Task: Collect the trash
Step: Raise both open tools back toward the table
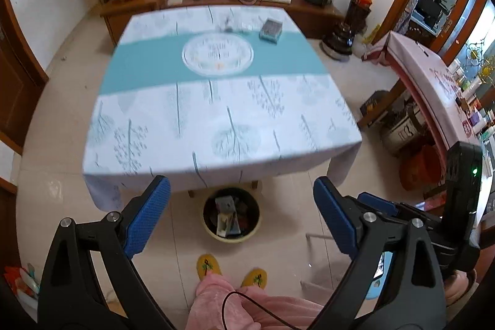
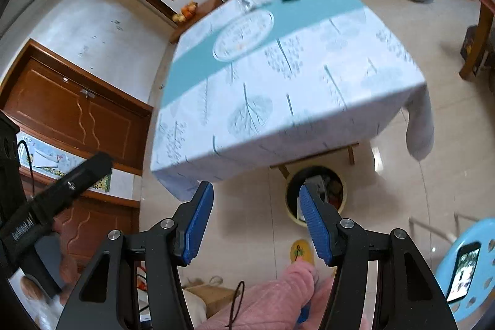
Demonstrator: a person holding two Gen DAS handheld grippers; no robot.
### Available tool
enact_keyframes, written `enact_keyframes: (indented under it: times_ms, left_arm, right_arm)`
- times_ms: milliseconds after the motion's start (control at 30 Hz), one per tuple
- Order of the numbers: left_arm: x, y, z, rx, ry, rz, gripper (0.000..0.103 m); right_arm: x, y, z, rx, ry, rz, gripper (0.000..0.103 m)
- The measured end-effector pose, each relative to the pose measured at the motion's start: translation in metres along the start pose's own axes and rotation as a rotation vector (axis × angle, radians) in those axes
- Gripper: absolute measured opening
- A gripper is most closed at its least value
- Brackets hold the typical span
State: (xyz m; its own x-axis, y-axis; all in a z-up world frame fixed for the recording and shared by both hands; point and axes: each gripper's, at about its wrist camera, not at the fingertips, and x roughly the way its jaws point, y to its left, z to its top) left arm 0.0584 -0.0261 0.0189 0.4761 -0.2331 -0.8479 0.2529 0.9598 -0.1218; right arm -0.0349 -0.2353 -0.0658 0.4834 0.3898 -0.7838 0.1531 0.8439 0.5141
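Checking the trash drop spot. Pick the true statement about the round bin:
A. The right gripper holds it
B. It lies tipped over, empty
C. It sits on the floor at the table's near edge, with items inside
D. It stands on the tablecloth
C: the bin stands upright on the tiled floor below the table edge, with items visible inside.

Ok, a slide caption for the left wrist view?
Open, empty left gripper above the bin of collected trash, tablecloth-covered table beyond.

You see a matt printed cloth (image 1: 216, 119) on the table, glossy floor tiles (image 1: 355, 184), and textured blue gripper pads (image 1: 148, 218).
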Motion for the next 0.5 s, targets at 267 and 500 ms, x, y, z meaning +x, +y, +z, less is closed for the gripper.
enact_keyframes:
  times_ms: [267,500]
  left_arm:
    - [-0.032,-0.007,0.062,0.045,-0.057,0.03,0.092]
    - [-0.013,0.001,0.135,0.084,-0.046,0.063,0.092]
  right_arm:
    - [-0.025,0.004,0.039,-0.05,-0.083,0.01,0.059]
    - [-0.025,0.001,0.088,-0.03,-0.133,-0.003,0.059]
